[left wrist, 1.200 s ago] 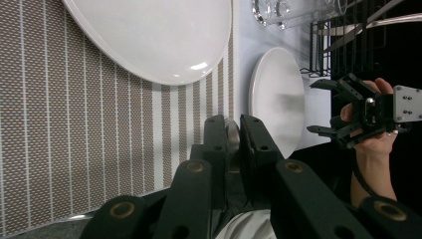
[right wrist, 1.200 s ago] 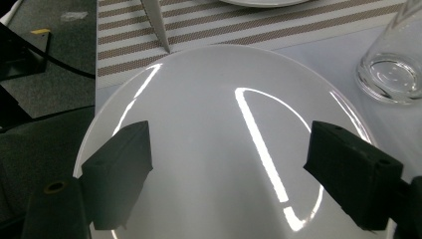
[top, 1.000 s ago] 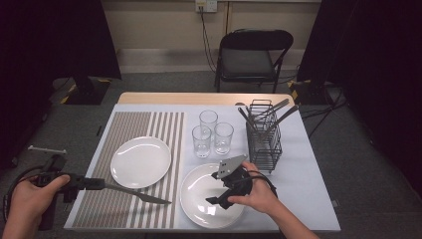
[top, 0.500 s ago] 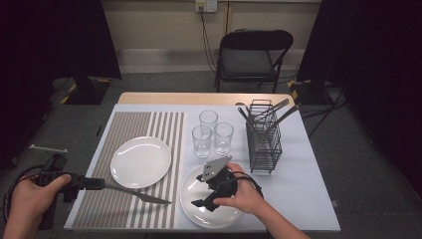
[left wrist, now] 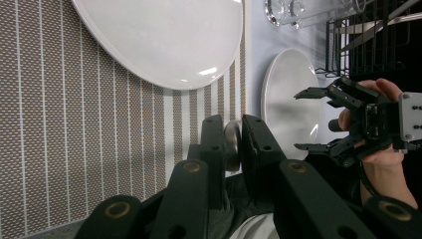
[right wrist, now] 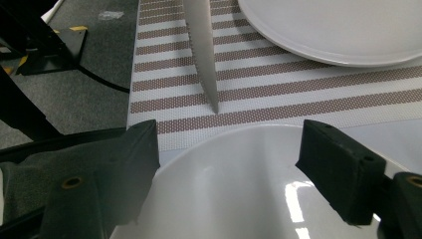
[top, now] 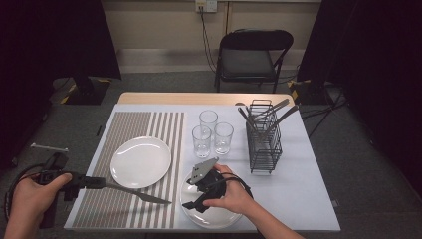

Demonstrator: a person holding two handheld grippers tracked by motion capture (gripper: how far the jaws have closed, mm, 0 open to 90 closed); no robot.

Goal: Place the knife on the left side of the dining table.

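Note:
My left gripper (top: 97, 182) (left wrist: 233, 125) is shut on the handle of a table knife (top: 142, 195). The blade lies out to the right over the striped placemat (top: 129, 132), and its tip (right wrist: 215, 105) stops just short of the near white plate (top: 215, 220) (right wrist: 239, 194). My right gripper (top: 195, 195) (right wrist: 231, 149) is open, and its jaws have just been closing a little. They straddle the near plate's left rim without pressing on it. A second white plate (top: 140, 162) (left wrist: 164, 40) rests on the placemat.
Three clear glasses (top: 210, 132) stand behind the near plate. A black wire cutlery rack (top: 263, 142) with several utensils is at the right. A white mat (top: 303, 184) covers the table's right part. A folding chair (top: 254, 55) stands beyond the table.
My right gripper has moved left across the near plate to its left rim. The left hand and the knife have stayed in place.

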